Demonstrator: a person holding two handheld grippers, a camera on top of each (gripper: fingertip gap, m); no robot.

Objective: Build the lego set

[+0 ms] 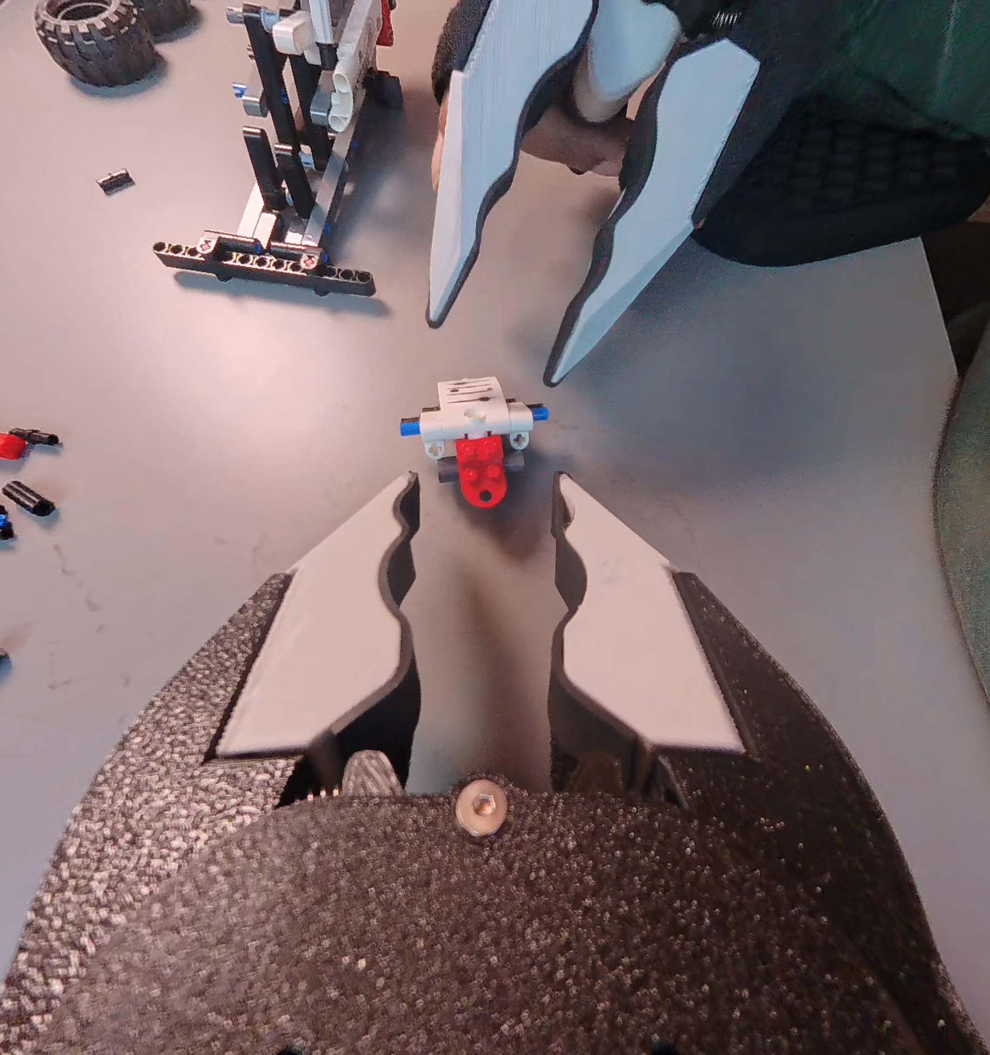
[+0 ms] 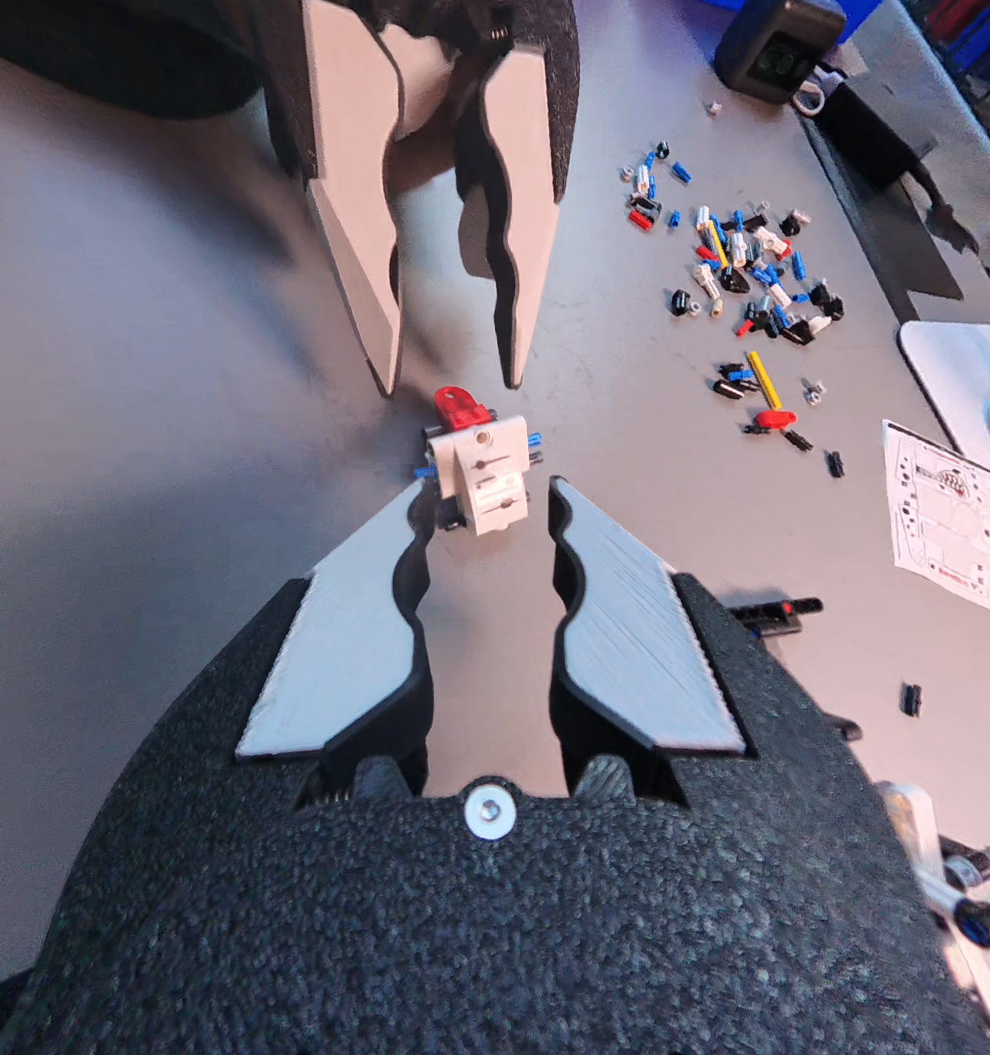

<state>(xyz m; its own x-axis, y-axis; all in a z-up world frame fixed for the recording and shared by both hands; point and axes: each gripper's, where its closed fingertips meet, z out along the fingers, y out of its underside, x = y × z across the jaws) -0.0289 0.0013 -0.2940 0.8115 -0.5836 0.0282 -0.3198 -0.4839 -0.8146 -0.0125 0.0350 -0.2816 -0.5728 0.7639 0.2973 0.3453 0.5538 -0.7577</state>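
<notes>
Lego sub-assembly, a small white block with a red studded plate at one end and blue pins out of its sides, is seen lying loose on the grey tabletop, between the two grippers and touched by neither. The left gripper is held with its fingers wide apart, the red end just ahead of their tips. The right gripper faces it from the opposite side, its fingers likewise spread wide and empty, with the white end lying between the tips, close to one finger.

Since the piece is light and unsecured, it could be pushed or spun across the tabletop if one fingertip met it before the other. A grip closed on the thin blue pins could probably slip or pull them out. If both pairs of fingers closed together, a collision of tips is judged possible.

Farther off, the larger black-and-white frame, a tyre and scattered loose parts lie well apart; a wide sweep could knock them.
</notes>
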